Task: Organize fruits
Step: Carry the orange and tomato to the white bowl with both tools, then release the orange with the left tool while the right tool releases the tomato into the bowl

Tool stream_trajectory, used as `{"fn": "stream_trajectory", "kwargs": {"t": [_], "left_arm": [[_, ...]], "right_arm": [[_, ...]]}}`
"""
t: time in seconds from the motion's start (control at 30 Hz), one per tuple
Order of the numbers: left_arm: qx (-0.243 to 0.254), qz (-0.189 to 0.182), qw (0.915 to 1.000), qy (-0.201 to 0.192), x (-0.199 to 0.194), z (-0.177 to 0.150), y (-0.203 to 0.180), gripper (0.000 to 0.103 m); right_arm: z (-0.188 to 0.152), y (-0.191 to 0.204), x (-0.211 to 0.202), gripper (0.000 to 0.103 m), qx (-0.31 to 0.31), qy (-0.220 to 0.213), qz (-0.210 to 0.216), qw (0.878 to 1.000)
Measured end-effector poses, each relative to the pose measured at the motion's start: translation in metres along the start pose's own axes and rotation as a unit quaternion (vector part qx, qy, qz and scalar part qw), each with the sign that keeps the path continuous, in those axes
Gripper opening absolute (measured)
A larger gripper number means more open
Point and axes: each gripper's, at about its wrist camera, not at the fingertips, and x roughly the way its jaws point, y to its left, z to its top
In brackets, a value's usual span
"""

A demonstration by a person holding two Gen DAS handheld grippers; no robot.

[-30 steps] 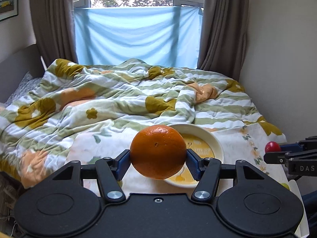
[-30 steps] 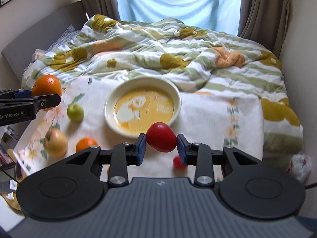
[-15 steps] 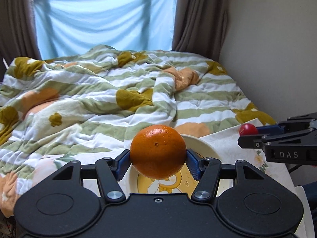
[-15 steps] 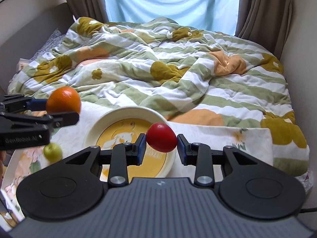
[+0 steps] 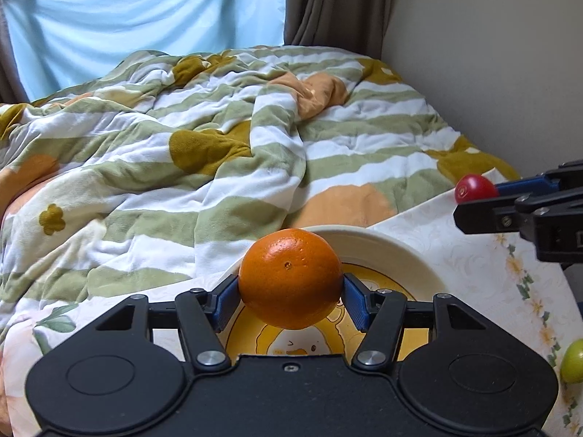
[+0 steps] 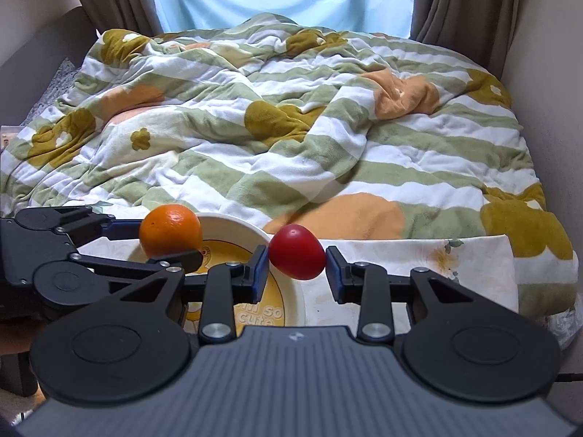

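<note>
My left gripper (image 5: 290,293) is shut on a large orange (image 5: 290,278) and holds it above the near rim of a cream bowl (image 5: 393,251) with a yellow cartoon inside. My right gripper (image 6: 297,267) is shut on a small red fruit (image 6: 297,251), held over the bowl's right rim (image 6: 291,298). The orange (image 6: 170,230) and the left gripper (image 6: 171,244) show at the left in the right wrist view. The red fruit (image 5: 473,188) and the right gripper (image 5: 470,200) show at the right in the left wrist view.
The bowl stands on a floral cloth (image 5: 484,255) at the foot of a bed with a rumpled striped blanket (image 5: 218,138). A small green fruit (image 5: 572,360) lies on the cloth at the right. A wall (image 5: 492,54) stands close on the right.
Both grippers have moved forward and down toward the bowl with their fruits still held. The orange and the red fruit now hang over the bowl's rim.
</note>
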Motion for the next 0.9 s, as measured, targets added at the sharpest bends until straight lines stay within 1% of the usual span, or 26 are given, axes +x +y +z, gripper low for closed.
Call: {"fn": "stream_trajectory", "kwargs": {"t": [0.07,0.17,0.23,0.3,0.33,0.37,0.5,0.67,0.8,0.9], "left_arm": [[0.008,0.0,1.0,0.005,0.006,-0.001,-0.003,0.064],[0.014,-0.013,0.9997,0.014,0.013,-0.002,-0.004,0.065],[0.016,-0.014,0.9997,0.016,0.015,-0.002,-0.006,0.069],[0.016,-0.017,0.9997,-0.001,0.009,-0.001,-0.007,0.094],[0.012,-0.019,0.9997,-0.01,0.004,0.0,-0.006,0.098],[0.008,-0.02,0.9996,-0.017,-0.001,0.001,-0.004,0.099],[-0.001,-0.01,0.9997,-0.021,-0.017,0.004,0.003,0.099],[-0.026,-0.01,0.9995,-0.016,-0.041,-0.002,0.019,0.099],[-0.034,0.012,0.999,-0.028,-0.062,-0.01,0.029,0.099],[-0.036,0.025,0.9987,-0.025,-0.073,-0.015,0.034,0.099]], "right_arm": [[0.0,-0.003,0.003,0.049,0.005,0.004,-0.001,1.0],[-0.001,-0.007,0.004,0.049,0.01,0.007,-0.005,1.0],[-0.002,-0.009,0.003,0.049,0.014,0.008,-0.009,1.0],[-0.002,-0.011,0.002,0.049,0.016,0.009,-0.011,1.0],[-0.002,-0.012,0.001,0.049,0.017,0.008,-0.011,1.0],[-0.002,-0.013,0.0,0.049,0.018,0.008,-0.012,1.0],[-0.002,-0.014,-0.006,0.049,0.016,0.006,-0.011,1.0],[-0.002,-0.01,-0.007,0.049,0.009,0.002,0.003,1.0],[-0.004,-0.001,0.001,0.049,-0.01,0.003,0.013,1.0],[-0.007,0.009,0.011,0.049,-0.027,0.008,0.028,0.999]]}}
